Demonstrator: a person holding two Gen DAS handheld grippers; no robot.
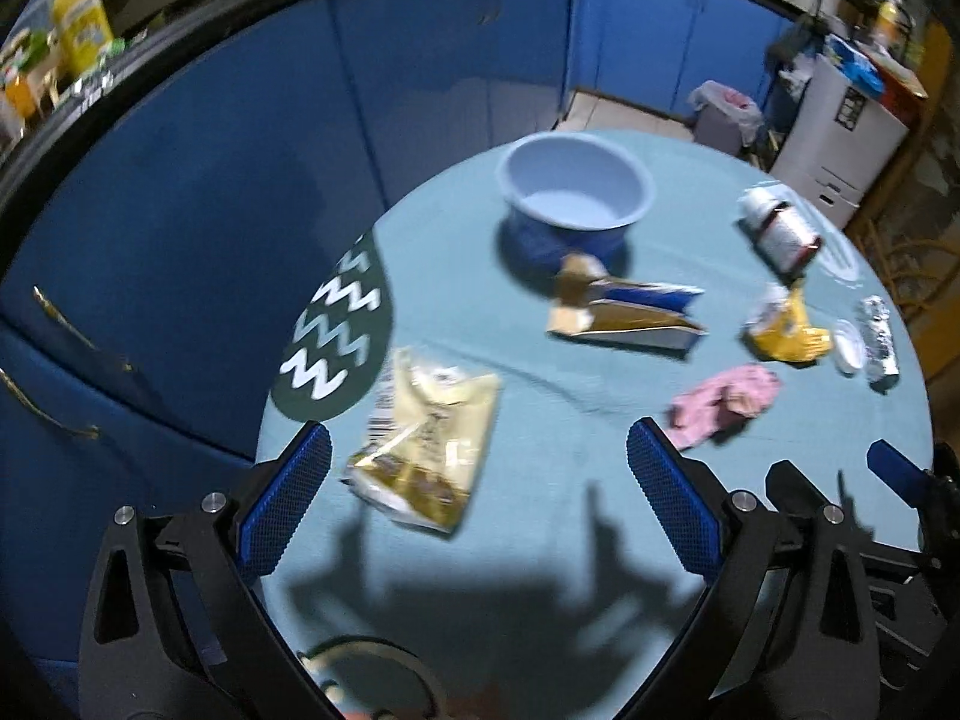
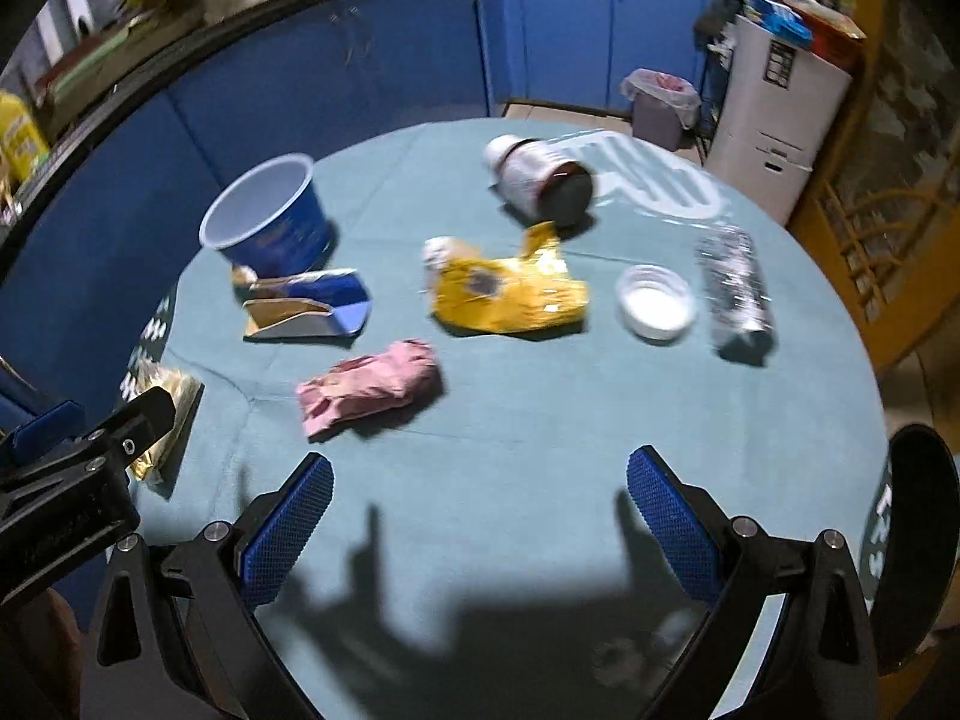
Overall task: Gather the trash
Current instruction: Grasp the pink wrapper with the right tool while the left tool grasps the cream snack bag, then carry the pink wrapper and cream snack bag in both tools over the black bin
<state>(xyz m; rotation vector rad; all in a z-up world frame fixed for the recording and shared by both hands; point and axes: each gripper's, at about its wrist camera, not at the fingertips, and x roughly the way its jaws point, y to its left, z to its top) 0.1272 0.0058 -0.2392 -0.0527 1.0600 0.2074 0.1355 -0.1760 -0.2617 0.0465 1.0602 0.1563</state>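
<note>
Nearest item, left wrist view: left gripper [image 1: 479, 483], jaws spread wide, empty, hovering over the near edge of the round table [image 1: 540, 540] with its teal cloth.

Items, left to right:

1. Cream-and-gold snack wrapper [image 1: 423, 450]. Lies flat between the left gripper's blue pads, toward the left one. Judged light, thin, crinkly and probably slippery; best taken at a raised edge or corner, not the flat middle.
2. Blue tub [image 1: 576, 192]. Upright, empty, far side of table. Judged a likely receptacle for the trash.
3. Blue-and-gold carton [image 1: 624, 315]. Opened out, lying just in front of the tub. Judged stiff card; pinch across a flap.
4. Pink crumpled wrapper [image 2: 366, 387]. Near centre, closest piece to the right gripper. Judged soft and light; grip the bunched middle.
5. Yellow crumpled wrapper [image 2: 510, 294]. Beyond the pink one. Judged light, crackly.
6. Brown bottle [image 2: 540, 180]. On its side, white cap away from camera. Judged rigid, smooth, apt to roll.
7. White lid [image 2: 657, 303]. Flat; hard to get under.
8. Foil roll [image 2: 735, 288]. Lying beside the lid, on its right.

Right gripper [image 2: 480, 513]: jaws spread wide, empty, above bare cloth.
</note>
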